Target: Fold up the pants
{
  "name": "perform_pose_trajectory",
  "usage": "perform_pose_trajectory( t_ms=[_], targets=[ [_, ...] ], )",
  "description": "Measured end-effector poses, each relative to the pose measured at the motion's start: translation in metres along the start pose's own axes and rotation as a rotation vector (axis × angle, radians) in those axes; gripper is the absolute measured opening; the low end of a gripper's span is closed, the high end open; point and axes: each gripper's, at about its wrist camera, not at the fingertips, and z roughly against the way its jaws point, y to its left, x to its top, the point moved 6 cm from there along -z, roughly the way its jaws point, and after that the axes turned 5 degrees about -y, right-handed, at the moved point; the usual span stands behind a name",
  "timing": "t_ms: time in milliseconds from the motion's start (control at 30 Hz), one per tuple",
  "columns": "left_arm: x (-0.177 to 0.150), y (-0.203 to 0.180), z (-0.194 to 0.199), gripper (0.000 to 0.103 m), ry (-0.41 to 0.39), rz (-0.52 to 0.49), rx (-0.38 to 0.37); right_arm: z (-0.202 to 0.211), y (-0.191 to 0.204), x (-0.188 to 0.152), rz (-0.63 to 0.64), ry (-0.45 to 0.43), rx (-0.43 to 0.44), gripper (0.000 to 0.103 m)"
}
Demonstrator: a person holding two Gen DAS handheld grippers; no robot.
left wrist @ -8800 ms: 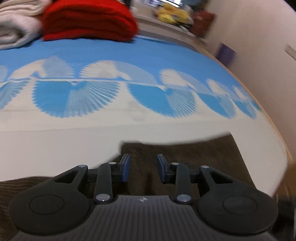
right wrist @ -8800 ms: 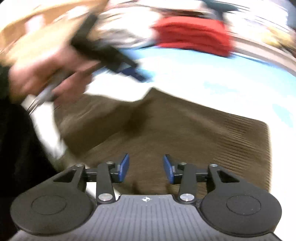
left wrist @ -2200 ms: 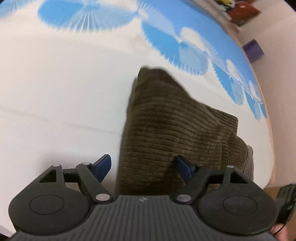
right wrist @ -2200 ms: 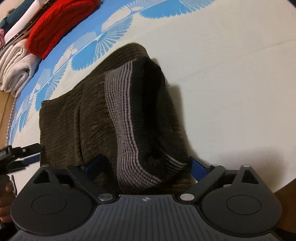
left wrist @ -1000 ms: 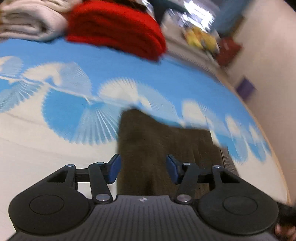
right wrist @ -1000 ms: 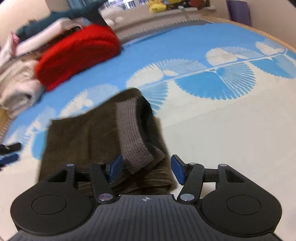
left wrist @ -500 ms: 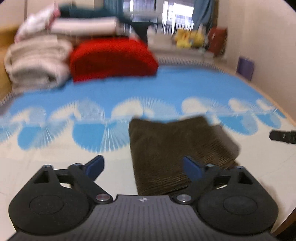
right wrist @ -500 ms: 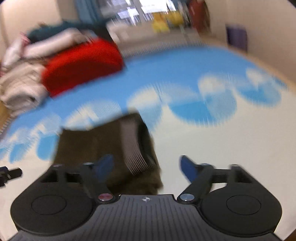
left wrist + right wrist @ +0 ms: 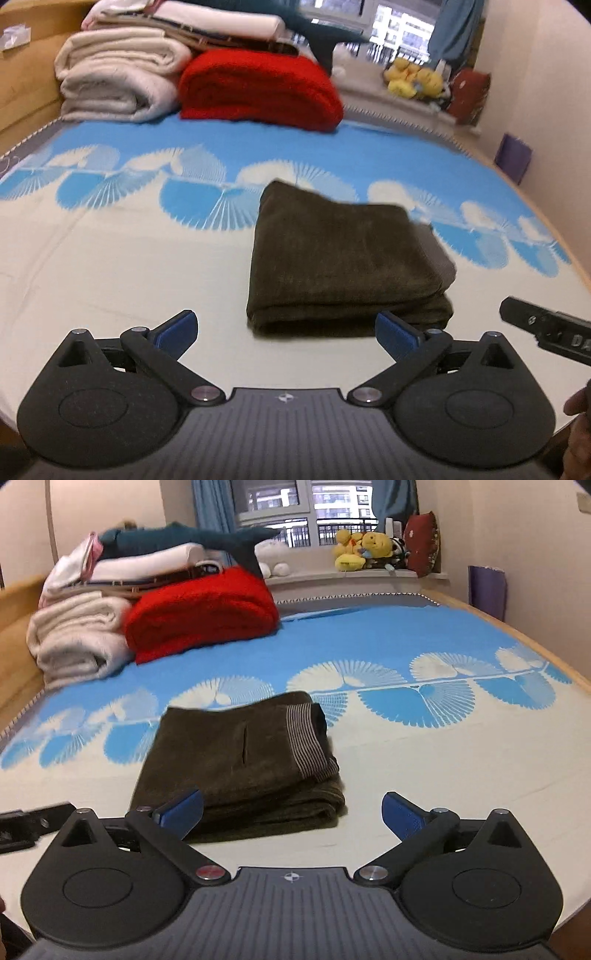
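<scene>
The dark brown corduroy pants [image 9: 343,262] lie folded into a compact rectangle on the bed. In the right wrist view the pants [image 9: 240,760] show a striped waistband on their right side. My left gripper [image 9: 286,332] is open wide and empty, held just short of the pants' near edge. My right gripper [image 9: 291,812] is open wide and empty, near the pants' front right corner. The right gripper's tip [image 9: 546,328] shows at the right edge of the left wrist view. The left gripper's tip [image 9: 33,823] shows at the left edge of the right wrist view.
The bed sheet [image 9: 110,258] is cream with blue fan patterns. A red folded blanket [image 9: 258,92] and cream folded blankets [image 9: 114,81] are stacked at the back left. Plush toys [image 9: 362,546] sit on the window sill. A wall runs along the right.
Both grippers have let go of the pants, opened wide and pulled back and up. The folded pants now lie free on the bed.
</scene>
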Motion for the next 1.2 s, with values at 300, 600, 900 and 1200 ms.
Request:
perform_pose_trajectory(
  t_ms=[300,600,900,1200],
  targets=[
    [-0.006,-0.011,-0.014,0.102,0.012,-0.072,0.001,0.002,0.016,-0.011,0.054,0.014,0.001,0.102],
    [-0.008,-0.008,-0.028,0.102,0.040,-0.035,-0.005,-0.004,0.030,-0.013,0.141,0.008,0.001,0.102],
    [-0.008,-0.006,-0.030,0.102,0.039,-0.041,0.005,-0.007,0.038,-0.016,0.161,0.013,0.022,0.102],
    [-0.007,-0.006,-0.030,0.102,0.036,-0.051,0.009,-0.006,0.037,-0.016,0.158,0.020,0.027,0.102]
  ],
)
